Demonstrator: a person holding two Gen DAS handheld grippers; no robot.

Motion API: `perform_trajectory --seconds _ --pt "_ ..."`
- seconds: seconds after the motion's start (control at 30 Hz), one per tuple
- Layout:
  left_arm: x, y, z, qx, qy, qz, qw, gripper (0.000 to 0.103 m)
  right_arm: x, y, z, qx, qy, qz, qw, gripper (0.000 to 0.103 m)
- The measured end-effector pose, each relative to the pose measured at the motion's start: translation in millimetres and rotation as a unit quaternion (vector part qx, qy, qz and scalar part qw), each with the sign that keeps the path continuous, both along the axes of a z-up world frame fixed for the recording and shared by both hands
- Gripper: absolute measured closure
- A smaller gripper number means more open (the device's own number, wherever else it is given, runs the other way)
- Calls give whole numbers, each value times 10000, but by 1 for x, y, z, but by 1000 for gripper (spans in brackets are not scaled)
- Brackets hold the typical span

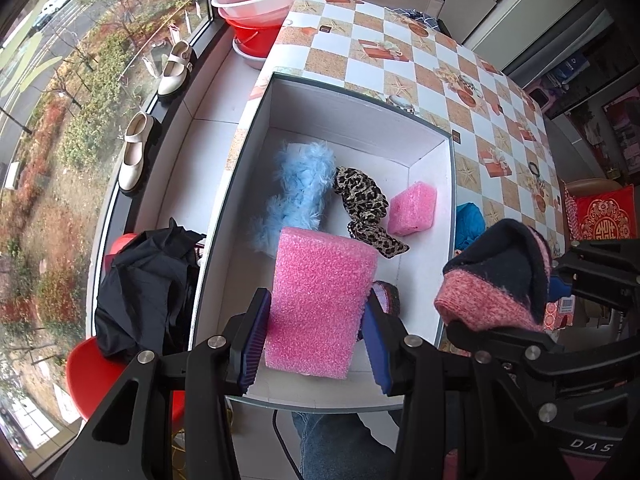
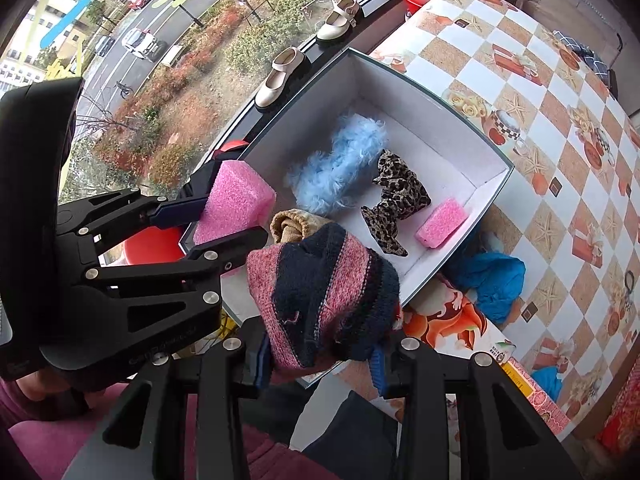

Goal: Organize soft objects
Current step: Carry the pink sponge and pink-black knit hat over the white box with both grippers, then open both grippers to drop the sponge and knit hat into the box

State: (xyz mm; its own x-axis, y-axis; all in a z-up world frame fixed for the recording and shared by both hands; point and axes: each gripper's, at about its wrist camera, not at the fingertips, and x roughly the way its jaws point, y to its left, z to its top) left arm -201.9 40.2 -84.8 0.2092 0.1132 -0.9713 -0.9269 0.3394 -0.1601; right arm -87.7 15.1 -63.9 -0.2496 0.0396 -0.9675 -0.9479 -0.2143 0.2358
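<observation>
Left tongs (image 1: 316,344) clamp a big pink foam block (image 1: 320,300) btwn both blue pads, holding it over the near end of the white cardboard box (image 1: 360,120); the right-wrist view shows the same block (image 2: 236,204) at the box's near-left corner. Right tongs (image 2: 320,364) are closed on a pink & navy striped knit sock (image 2: 324,300), bundled up, above the box's near rim; in the left-wrist view it sits to the right, outside the box wall (image 1: 496,276).

Inside the box: fluffy light-blue slipper (image 1: 300,192) toward the left, leopard-print scrunchie (image 1: 364,204) just beside it, small pink foam piece (image 1: 412,208) near the right wall. A tan knit item (image 2: 292,224) peeks out behind the sock.

Box rests on a checkered tabletop (image 1: 400,40). Blue crumpled cloth (image 2: 492,280) lies on the tabletop, just outside the box's right wall. Two cream shoes (image 1: 136,152) on the window sill, apart from each other.
</observation>
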Motion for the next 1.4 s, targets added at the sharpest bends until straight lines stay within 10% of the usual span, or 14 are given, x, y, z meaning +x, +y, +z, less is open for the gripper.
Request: perform_trajectory --seconds 1.4 --pt "28 64 -19 -63 70 -121 9999 55 37 71 -17 -64 -66 -671 9977 65"
